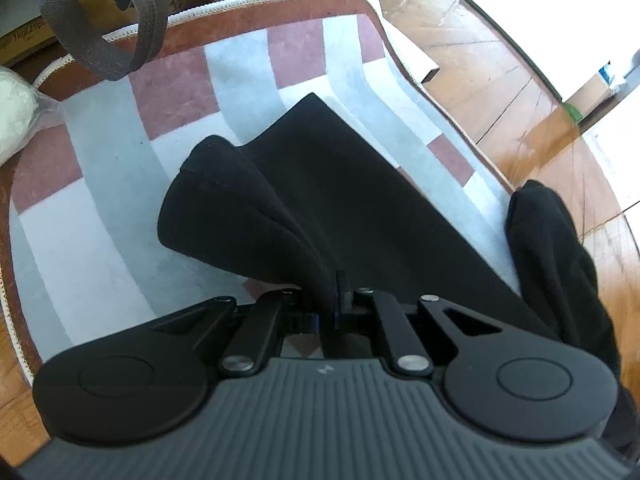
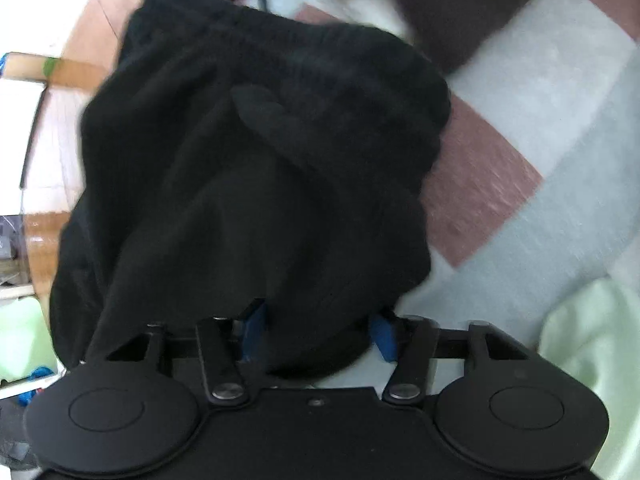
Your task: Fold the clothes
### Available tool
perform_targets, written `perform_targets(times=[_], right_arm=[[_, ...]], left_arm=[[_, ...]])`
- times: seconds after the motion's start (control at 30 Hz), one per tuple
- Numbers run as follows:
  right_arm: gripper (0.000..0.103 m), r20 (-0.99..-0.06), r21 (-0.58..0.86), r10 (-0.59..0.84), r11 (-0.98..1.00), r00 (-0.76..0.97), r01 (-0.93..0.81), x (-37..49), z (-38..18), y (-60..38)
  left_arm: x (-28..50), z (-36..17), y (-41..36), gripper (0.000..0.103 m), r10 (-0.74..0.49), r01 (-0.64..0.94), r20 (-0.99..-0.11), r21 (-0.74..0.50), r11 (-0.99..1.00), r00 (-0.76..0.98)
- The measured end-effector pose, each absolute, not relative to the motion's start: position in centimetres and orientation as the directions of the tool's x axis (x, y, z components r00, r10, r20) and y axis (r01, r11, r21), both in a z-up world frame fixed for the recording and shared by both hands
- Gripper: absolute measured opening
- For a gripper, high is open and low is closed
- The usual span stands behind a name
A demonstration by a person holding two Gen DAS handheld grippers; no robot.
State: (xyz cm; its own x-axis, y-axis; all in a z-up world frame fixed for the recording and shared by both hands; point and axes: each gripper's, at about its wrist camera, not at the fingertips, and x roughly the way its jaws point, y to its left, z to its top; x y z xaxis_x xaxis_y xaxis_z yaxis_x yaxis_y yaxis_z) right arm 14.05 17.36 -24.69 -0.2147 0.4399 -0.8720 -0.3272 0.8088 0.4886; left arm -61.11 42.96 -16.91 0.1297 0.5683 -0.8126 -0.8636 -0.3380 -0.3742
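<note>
A black garment point(image 1: 320, 184) lies partly spread on a checked rug point(image 1: 100, 200) of pale grey and rust squares. My left gripper point(image 1: 338, 292) is shut on a fold of its near edge, and the cloth rises into the closed fingers. Another bunch of the same cloth point(image 1: 560, 260) hangs up at the right. In the right wrist view the black garment point(image 2: 260, 160), with its gathered waistband at the top, fills the middle. My right gripper point(image 2: 320, 332) has a thick wad of it pinched between the blue pads point(image 2: 256, 332). This view is blurred.
A brown paper bag with a grey strap point(image 1: 100, 20) stands at the rug's far edge, a white bundle point(image 1: 16, 116) to its left. Wooden floor point(image 1: 500, 80) runs along the rug's right side. A pale green cloth point(image 2: 592, 360) lies on the rug point(image 2: 560, 140) at the right.
</note>
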Motion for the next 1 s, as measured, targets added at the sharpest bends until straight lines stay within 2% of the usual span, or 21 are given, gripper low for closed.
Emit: perform_targets(times=[0.1, 0.13, 0.17, 0.23, 0.27, 0.3, 0.37, 0.47, 0.53, 0.63, 0.73, 0.8, 0.87, 1.0], right_arm=[[0.016, -0.875, 0.444, 0.469, 0.686, -0.116, -0.577, 12.4, -19.9, 20.8], [0.016, -0.848, 0.438, 0.526, 0.621, -0.068, -0.651, 11.6, -17.5, 21.5], [0.015, -0.803, 0.433, 0.595, 0.55, -0.028, -0.714, 11.0, -15.1, 21.9], [0.013, -0.615, 0.447, 0.788, 0.381, 0.031, -0.809, 9.6, -11.1, 19.8], [0.013, -0.567, 0.432, 0.823, 0.342, 0.044, -0.835, 9.0, -10.7, 18.3], [0.013, -0.585, 0.406, 0.81, 0.345, 0.049, -0.846, 8.6, -11.6, 17.1], [0.012, -0.714, 0.315, 0.699, 0.375, 0.043, -0.872, 7.8, -15.4, 15.8], [0.012, -0.861, 0.197, 0.507, 0.412, 0.044, -0.89, 6.5, -21.1, 15.5], [0.012, -0.854, 0.2, 0.516, 0.434, 0.06, -0.878, 5.9, -21.9, 15.4], [0.012, -0.841, 0.226, 0.537, 0.461, 0.067, -0.858, 7.1, -21.0, 15.5], [0.008, -0.797, 0.245, 0.599, 0.439, 0.078, -0.864, 7.7, -17.4, 14.9], [0.007, -0.732, 0.303, 0.678, 0.416, 0.07, -0.857, 8.4, -15.1, 14.5], [0.006, -0.715, 0.341, 0.697, 0.408, 0.048, -0.847, 9.1, -14.6, 13.9], [0.006, -0.836, 0.255, 0.548, 0.442, 0.034, -0.86, 8.1, -18.9, 13.4]], left_arm=[[-61.8, -16.8, 43.6, 0.005, 0.588, -0.843, -0.791, -0.424, -0.332, 0.167], [-62.3, -16.5, 43.9, 0.005, 0.596, -0.822, -0.78, -0.459, -0.337, 0.191], [-62.9, -16.3, 44.0, 0.005, 0.61, -0.788, -0.761, -0.507, -0.348, 0.221], [-64.5, -15.7, 43.6, 0.005, 0.654, -0.699, -0.705, -0.613, -0.368, 0.273], [-65.0, -15.6, 43.0, 0.005, 0.684, -0.666, -0.672, -0.651, -0.364, 0.284], [-65.2, -15.6, 42.3, 0.005, 0.701, -0.661, -0.654, -0.663, -0.352, 0.283], [-64.7, -16.4, 41.3, 0.005, 0.691, -0.708, -0.665, -0.631, -0.318, 0.283], [-63.6, -19.0, 40.1, 0.005, 0.608, -0.791, -0.759, -0.511, -0.335, 0.233], [-63.8, -20.9, 39.3, 0.005, 0.572, -0.783, -0.788, -0.496, -0.374, 0.226], [-65.5, -22.1, 38.0, 0.005, 0.607, -0.665, -0.743, -0.608, -0.435, 0.282], [-65.9, -21.0, 37.8, 0.005, 0.643, -0.631, -0.708, -0.647, -0.427, 0.292], [-66.0, -19.8, 38.1, 0.005, 0.661, -0.637, -0.695, -0.652, -0.411, 0.284], [-65.9, -19.5, 38.7, 0.005, 0.637, -0.642, -0.717, -0.635, -0.43, 0.283], [-64.7, -20.6, 39.3, 0.005, 0.504, -0.741, -0.825, -0.503, -0.445, 0.257]])
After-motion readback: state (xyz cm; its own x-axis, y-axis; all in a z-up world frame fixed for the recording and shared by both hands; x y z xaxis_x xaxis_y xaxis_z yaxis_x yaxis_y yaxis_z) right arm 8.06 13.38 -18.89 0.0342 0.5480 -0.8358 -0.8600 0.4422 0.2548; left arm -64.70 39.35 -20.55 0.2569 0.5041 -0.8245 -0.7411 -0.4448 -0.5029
